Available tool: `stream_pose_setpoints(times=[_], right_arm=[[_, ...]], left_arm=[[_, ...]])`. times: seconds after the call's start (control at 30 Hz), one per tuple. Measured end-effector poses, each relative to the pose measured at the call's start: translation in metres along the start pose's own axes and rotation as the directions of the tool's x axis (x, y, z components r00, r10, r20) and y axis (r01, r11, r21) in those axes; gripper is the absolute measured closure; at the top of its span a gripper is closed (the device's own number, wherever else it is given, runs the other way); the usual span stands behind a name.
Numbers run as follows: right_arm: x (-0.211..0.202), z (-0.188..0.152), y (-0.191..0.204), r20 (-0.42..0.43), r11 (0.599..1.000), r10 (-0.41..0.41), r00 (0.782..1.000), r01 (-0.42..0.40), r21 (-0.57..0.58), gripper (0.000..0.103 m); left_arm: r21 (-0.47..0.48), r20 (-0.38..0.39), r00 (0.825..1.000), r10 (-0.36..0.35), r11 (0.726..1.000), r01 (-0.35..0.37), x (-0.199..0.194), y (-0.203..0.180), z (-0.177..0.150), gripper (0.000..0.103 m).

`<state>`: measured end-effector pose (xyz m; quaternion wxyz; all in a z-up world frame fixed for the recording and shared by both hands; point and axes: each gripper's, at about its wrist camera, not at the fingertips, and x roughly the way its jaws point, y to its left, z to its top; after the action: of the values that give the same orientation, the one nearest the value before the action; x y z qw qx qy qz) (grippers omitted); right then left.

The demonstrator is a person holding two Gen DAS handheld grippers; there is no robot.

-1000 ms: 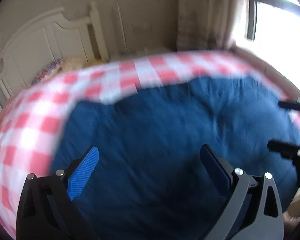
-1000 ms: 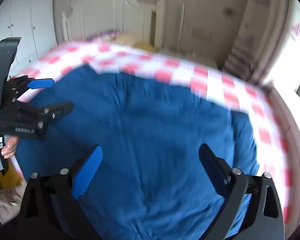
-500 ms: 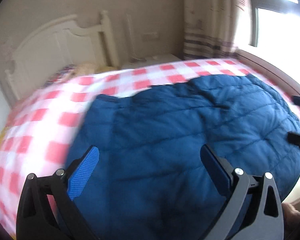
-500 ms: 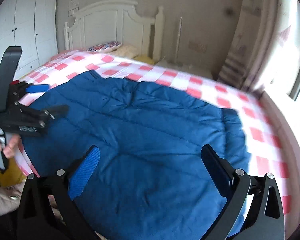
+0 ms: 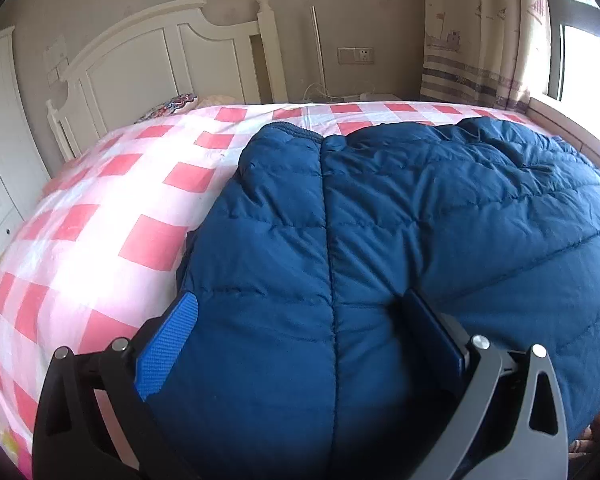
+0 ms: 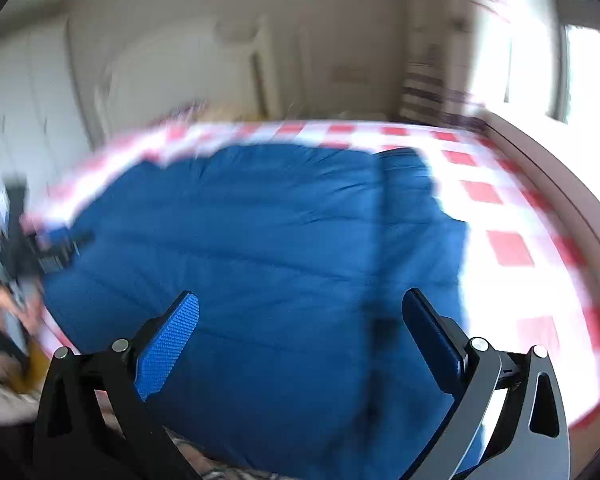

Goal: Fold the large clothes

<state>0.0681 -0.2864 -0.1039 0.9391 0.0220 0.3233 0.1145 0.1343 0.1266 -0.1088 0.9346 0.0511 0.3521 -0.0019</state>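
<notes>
One blue padded coat (image 5: 420, 240) lies spread across the one bed (image 5: 112, 208), covering its near side. Your left gripper (image 5: 300, 328) hangs over the coat's near edge, fingers apart, gripping nothing. Your right gripper (image 6: 300, 324) is likewise spread wide above the coat; that view is blurred.

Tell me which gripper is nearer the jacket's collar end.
Left. The left gripper sits open over the blue jacket in line with the collar; the right gripper hangs open over the jacket's other side.
</notes>
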Motion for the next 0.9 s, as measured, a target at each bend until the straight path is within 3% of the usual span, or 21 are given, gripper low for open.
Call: stream_pose_setpoints(times=[0.13, 0.2, 0.3, 0.43, 0.6, 0.73, 0.9], right_arm=[[-0.043, -0.024, -0.066, 0.056, 0.965, 0.024, 0.998, -0.038, 0.261, 0.006], [-0.059, -0.051, -0.094, 0.079, 0.918, 0.080, 0.994, -0.104, 0.382, 0.009], [-0.068, -0.084, -0.108, 0.098, 0.861, 0.157, 0.983, -0.185, 0.473, 0.015], [-0.057, -0.094, -0.106, 0.080, 0.832, 0.233, 0.969, -0.241, 0.499, 0.019], [-0.039, -0.090, -0.081, 0.067, 0.839, 0.292, 0.954, -0.289, 0.460, 0.019], [-0.030, -0.081, -0.064, 0.047, 0.853, 0.291, 0.956, -0.281, 0.440, 0.019], [0.008, -0.048, -0.039, -0.015, 0.886, 0.239, 0.971, -0.212, 0.412, 0.014]], left_arm=[[0.000, 0.006, 1.000, 0.006, 1.000, -0.006, 0.001, -0.002, 0.000, 0.002], [-0.002, 0.006, 1.000, 0.005, 1.000, -0.005, 0.001, -0.002, 0.000, 0.002], [-0.001, 0.006, 1.000, 0.007, 1.000, -0.007, 0.001, -0.002, 0.000, 0.002], [0.001, 0.002, 1.000, 0.005, 1.000, -0.005, 0.001, -0.001, -0.001, 0.002], [-0.001, 0.007, 1.000, 0.001, 1.000, -0.001, 0.001, -0.001, -0.001, 0.002], [-0.005, 0.009, 1.000, -0.002, 1.000, 0.002, 0.002, -0.001, -0.001, 0.002], [-0.004, 0.010, 1.000, -0.005, 1.000, 0.005, 0.003, -0.001, -0.002, 0.002]])
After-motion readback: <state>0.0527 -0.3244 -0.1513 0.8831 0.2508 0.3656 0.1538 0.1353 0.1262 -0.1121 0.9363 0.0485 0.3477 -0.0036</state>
